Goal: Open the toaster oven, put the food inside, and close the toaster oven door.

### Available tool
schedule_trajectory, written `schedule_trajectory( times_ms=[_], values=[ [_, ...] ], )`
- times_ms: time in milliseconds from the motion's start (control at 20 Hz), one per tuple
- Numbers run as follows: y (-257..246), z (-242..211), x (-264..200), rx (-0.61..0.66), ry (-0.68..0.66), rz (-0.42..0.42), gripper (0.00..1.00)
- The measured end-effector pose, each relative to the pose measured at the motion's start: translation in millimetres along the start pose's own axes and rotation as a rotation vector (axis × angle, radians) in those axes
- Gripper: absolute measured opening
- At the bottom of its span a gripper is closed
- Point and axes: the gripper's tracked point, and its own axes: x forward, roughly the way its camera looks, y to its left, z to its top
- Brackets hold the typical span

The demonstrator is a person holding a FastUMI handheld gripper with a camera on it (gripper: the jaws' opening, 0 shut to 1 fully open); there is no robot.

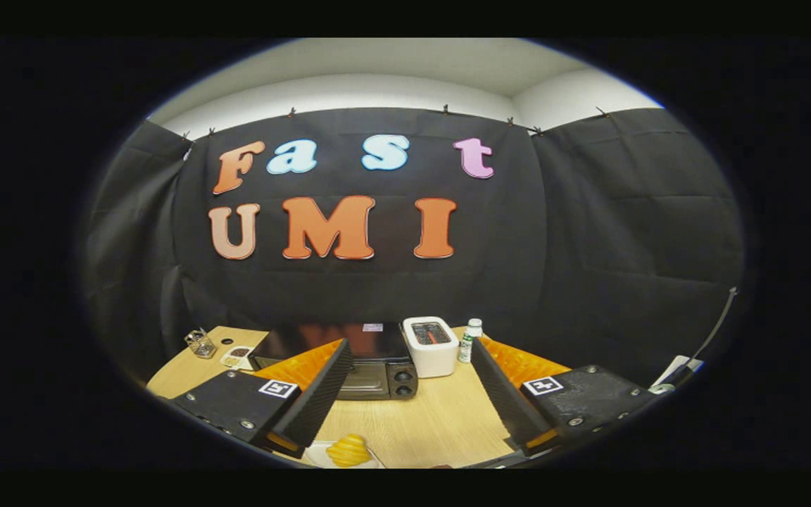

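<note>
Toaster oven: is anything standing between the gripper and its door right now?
Nothing visible does. The open gripper has bare table ahead up to the toaster oven, door shut. The white toaster stands beside it; the yellow food lies near the fingers.

Gripper-mounted fisheye looks level across table [441, 422], far back.

1. A staged recording booth: black cloth [588, 232] clipped up as walls under a plain white ceiling [405, 67].
2. A kitchen set-up (mock, not a real one): wooden table [441, 422] carrying a toaster oven [370, 362], white toaster [431, 345] and small bottle [470, 339].
</note>
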Motion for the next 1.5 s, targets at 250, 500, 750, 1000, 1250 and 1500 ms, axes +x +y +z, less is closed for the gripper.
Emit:
schedule_trajectory(
  times_ms=[250, 500, 750, 1000, 1250, 1500],
  values=[
    [11, -3, 8, 0.003, 0.008, 0.017, 1.00],
    [37, -11, 21, 0.007, 0.018, 0.063, 1.00],
    [69, -29, 49, 0.016, 0.042, 0.108, 1.00],
    [118, -51, 77, -0.002, 0.060, 0.177, 1.00],
    [141, -92, 120, -0.063, 0.093, 0.192, 1.00],
    [164, -137, 152, -0.058, 0.173, 0.213, 1.00]
  ],
)
